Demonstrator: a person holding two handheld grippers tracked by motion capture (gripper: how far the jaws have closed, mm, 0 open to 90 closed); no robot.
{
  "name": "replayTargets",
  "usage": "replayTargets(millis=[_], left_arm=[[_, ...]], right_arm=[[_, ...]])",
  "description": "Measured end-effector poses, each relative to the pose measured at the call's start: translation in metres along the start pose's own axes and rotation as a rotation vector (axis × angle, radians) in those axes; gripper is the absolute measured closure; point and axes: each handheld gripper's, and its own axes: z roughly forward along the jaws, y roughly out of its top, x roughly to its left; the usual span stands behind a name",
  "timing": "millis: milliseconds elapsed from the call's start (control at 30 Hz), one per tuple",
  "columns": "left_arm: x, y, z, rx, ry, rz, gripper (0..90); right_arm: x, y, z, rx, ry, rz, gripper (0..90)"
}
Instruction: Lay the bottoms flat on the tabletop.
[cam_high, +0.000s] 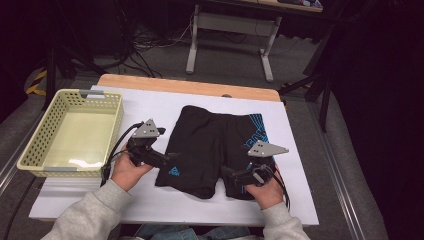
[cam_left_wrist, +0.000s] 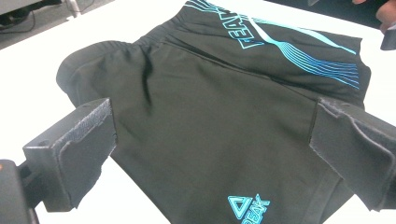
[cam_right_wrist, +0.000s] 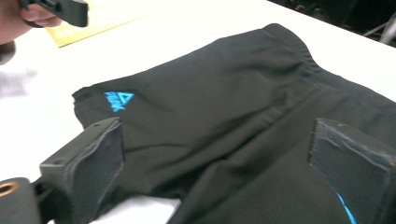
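Observation:
A pair of black shorts (cam_high: 212, 145) with cyan lines and a cyan logo lies flat on the white table cover (cam_high: 300, 200), waistband to the far side. My left gripper (cam_high: 172, 157) is at the hem of the shorts' left leg, near the logo (cam_left_wrist: 247, 207). Its jaws stand wide apart over the shorts (cam_left_wrist: 210, 116), so the left gripper (cam_left_wrist: 215, 135) is open and nothing is pinched. My right gripper (cam_high: 227, 172) hovers at the right leg's hem. The right gripper (cam_right_wrist: 217, 149) is open as well, with the shorts (cam_right_wrist: 224, 107) lying below its pads.
An empty yellow mesh basket (cam_high: 30, 147) stands at the table's left side. The table's wooden edge (cam_high: 190, 85) runs along the back. Beyond it are metal desk legs (cam_high: 192, 47) and loose cables (cam_high: 135, 45) on the floor.

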Motion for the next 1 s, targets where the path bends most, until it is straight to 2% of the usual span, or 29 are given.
replayTargets(millis=[167, 467, 833, 1000], left_arm=[[0.0, -0.001, -0.001, 0.015, 0.003, -0.012, 1.8], [0.0, -0.004, -0.004, 0.011, 0.03, -0.026, 4.1], [0.004, -0.014, -0.017, -0.004, 0.058, -0.055, 5.2], [0.002, -0.018, -0.023, 0.001, 0.075, -0.069, 5.9]], right_arm=[[0.007, 0.008, 0.011, 0.002, 0.054, -0.024, 14.4], [0.02, 0.024, 0.031, -0.002, 0.054, -0.056, 20.6], [0.028, 0.033, 0.06, 0.033, 0.118, -0.073, 24.9], [0.032, 0.034, 0.078, 0.052, 0.152, -0.076, 26.8]])
